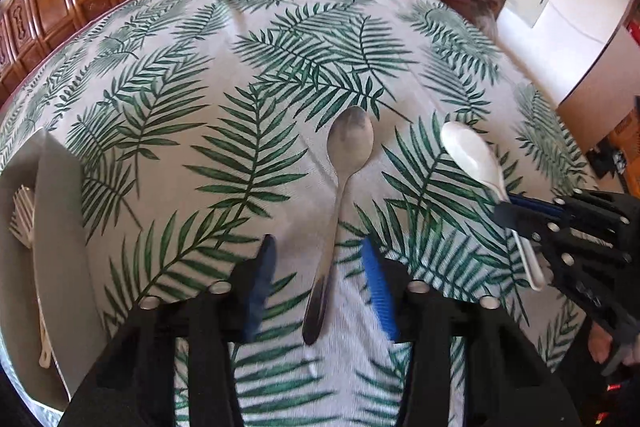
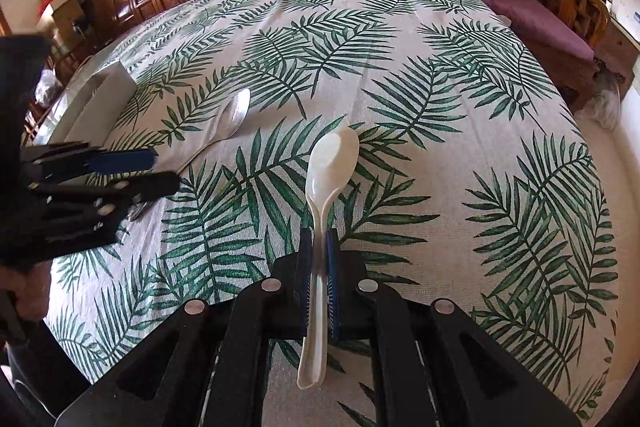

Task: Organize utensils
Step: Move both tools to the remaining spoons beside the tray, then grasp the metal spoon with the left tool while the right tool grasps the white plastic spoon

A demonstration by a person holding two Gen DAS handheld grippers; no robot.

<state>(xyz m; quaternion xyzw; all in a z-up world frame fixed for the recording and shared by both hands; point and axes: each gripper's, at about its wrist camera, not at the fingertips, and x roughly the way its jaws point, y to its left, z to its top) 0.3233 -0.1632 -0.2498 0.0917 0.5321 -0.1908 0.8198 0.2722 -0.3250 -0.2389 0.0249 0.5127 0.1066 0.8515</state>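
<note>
Open tablecloth (image 2: 420, 75) beyond tray (image 1: 60, 227)

A metal spoon (image 1: 347, 163) lies flat on the leaf-print cloth at the centre of the left view, bowl toward the top, handle running down to the lower middle. A white plastic spoon (image 2: 329, 179), bowl up and pointing to the top of the right view, is pinched by its handle. At the far left, white forks (image 1: 22, 215) lie in a pale tray (image 1: 60, 247).

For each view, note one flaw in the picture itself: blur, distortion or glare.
Left wrist view: the left gripper fingers are motion-blurred, though the metal spoon bowl stays fairly sharp. Right wrist view: fisheye bends the tablecloth into a dome, and the white spoon is bright but not washed out.
</note>
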